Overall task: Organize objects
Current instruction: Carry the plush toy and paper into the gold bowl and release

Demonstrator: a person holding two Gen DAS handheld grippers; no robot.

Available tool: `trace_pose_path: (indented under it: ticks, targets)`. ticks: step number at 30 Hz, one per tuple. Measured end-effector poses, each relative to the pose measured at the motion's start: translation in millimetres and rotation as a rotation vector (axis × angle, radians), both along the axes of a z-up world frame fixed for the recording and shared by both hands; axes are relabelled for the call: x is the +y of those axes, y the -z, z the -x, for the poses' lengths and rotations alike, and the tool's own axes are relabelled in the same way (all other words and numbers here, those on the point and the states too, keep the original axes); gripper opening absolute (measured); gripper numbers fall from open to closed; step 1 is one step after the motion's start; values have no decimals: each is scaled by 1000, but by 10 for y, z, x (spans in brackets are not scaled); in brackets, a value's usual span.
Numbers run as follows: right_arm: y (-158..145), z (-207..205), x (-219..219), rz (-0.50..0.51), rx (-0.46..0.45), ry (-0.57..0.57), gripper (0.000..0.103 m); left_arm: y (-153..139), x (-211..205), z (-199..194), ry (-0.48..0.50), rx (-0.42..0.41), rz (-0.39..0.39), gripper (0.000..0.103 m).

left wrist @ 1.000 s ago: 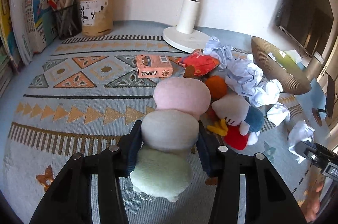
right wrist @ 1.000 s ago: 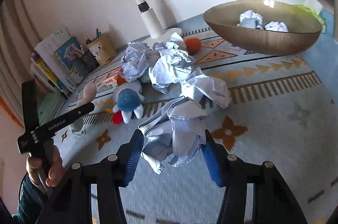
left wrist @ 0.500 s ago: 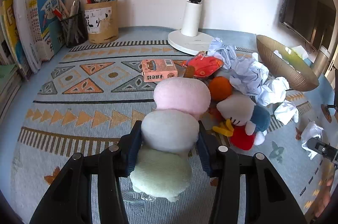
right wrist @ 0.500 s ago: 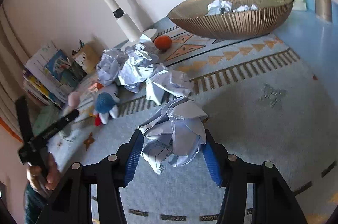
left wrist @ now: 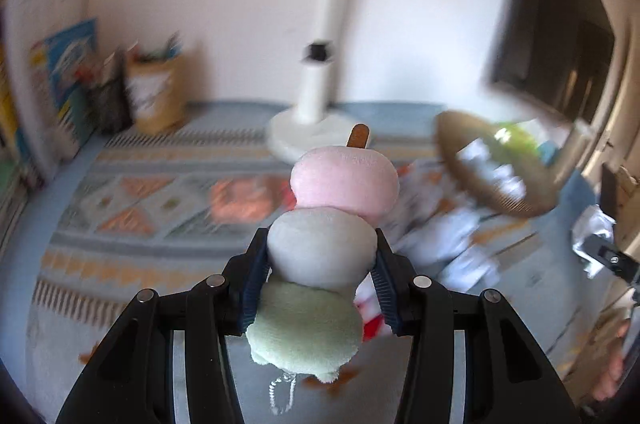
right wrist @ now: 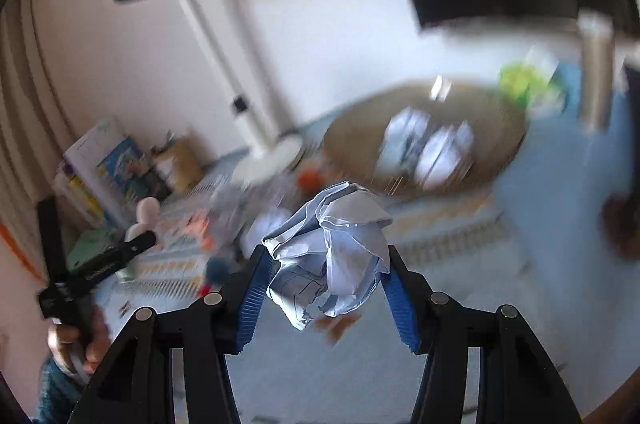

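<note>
My left gripper (left wrist: pixel 320 256) is shut on a plush skewer toy (left wrist: pixel 324 248) of pink, grey and green balls, gripped at the grey ball and lifted off the patterned mat (left wrist: pixel 132 220). My right gripper (right wrist: pixel 326 260) is shut on a crumpled paper ball (right wrist: pixel 332 256), held in the air. Beyond it stands a gold ribbed bowl (right wrist: pixel 356 143) with crumpled papers (right wrist: pixel 440 151) inside; the bowl (left wrist: pixel 472 175) also shows at the right of the left wrist view. The left gripper's handle (right wrist: pixel 100 264), in a person's hand, appears at the left of the right wrist view.
Both views are motion-blurred. A white desk lamp (left wrist: pixel 316 91) stands at the back. Pen holders (left wrist: pixel 156 95) and books (left wrist: pixel 52 71) line the back left. More crumpled papers (left wrist: pixel 452 240), a red-and-blue plush and an orange box (left wrist: pixel 240 199) lie on the mat. A dark monitor (left wrist: pixel 560 31) is at the right.
Both grippers have risen off the mat with their loads. The right one has swung towards the gold bowl, which now sits nearer and more central. Both grips are unchanged.
</note>
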State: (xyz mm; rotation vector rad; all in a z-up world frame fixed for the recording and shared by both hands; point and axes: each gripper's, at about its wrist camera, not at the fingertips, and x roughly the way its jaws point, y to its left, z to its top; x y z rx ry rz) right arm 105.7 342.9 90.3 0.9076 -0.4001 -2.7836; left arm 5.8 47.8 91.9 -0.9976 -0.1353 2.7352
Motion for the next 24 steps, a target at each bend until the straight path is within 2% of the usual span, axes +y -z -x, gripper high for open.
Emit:
trace_pose_path:
  ticks: [3,7,10,13,17,18,19,20,21,22,24]
  targets:
    - [-241,180,252,-39,45,92,54,-266,421,293,71,-14,-48,45]
    - [-430,598,651,-27,47,172,54,-475,1077,656,157,-17,-78,45]
    - [-452,1009,893,-52,9,220,54,-439,1566,981,187,-54,-51,45]
    - [-400,1401,1004,-79,-24,234,54,-327,1880,1187,196,-78,-26,45]
    - [-281,1830,1071,-99,-77,249,54,-217,2182,1355,216,-56,27,47]
    - [-266,1920,1081,-104,-81,248,57,-209,2218,1379,231,-42,20,48]
    - [-250,1988,1088,-108,-78,244,60,-205,2238,1406,248,-36,1,54]
    - [-225,2086,1111,-114,-77,234,72,-200,2253,1445,254,-43,-12,66]
    - [-194,2154,1128,-123,-86,233,79,-192,2258,1478,252,-54,-28,75]
    - [-141,2223,1168,-135,-110,248,79,-191,2240,1486,244,-58,-43,87]
    - [-61,2239,1237,-115,-147,255,79,-206,2185,1455,229,-50,-55,88]
